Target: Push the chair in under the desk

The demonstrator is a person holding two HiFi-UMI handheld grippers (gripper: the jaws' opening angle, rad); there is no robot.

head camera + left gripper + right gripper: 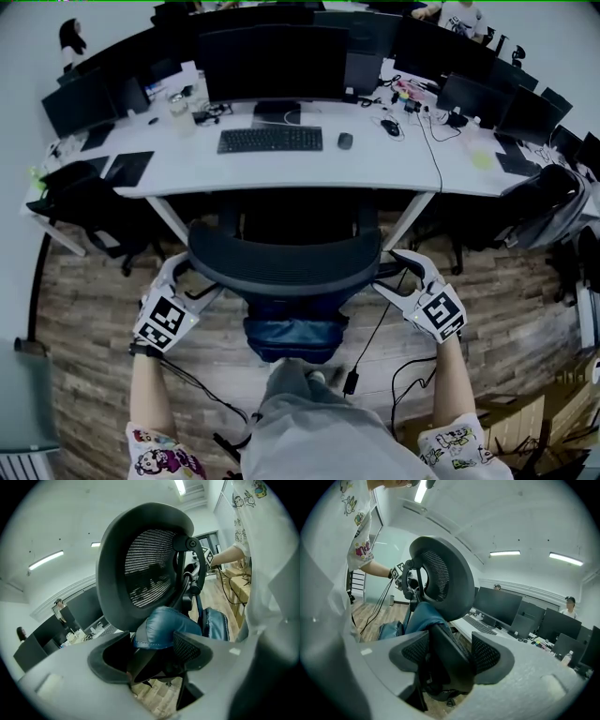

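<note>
A black mesh office chair point(286, 258) is pictured from above, drawn up to a white desk point(281, 169), with its curved back just short of the desktop's edge. The back's 2 side edges are clamped by the left gripper point(192, 281) and the right gripper point(396, 277), each pair of jaws closed on the frame. A keyboard point(270, 140) is set before a dark monitor point(272, 61).

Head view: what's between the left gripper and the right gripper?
The chair: in the head view its curved back fills the whole stretch from left gripper to right gripper, with a blue cushion just below.
</note>
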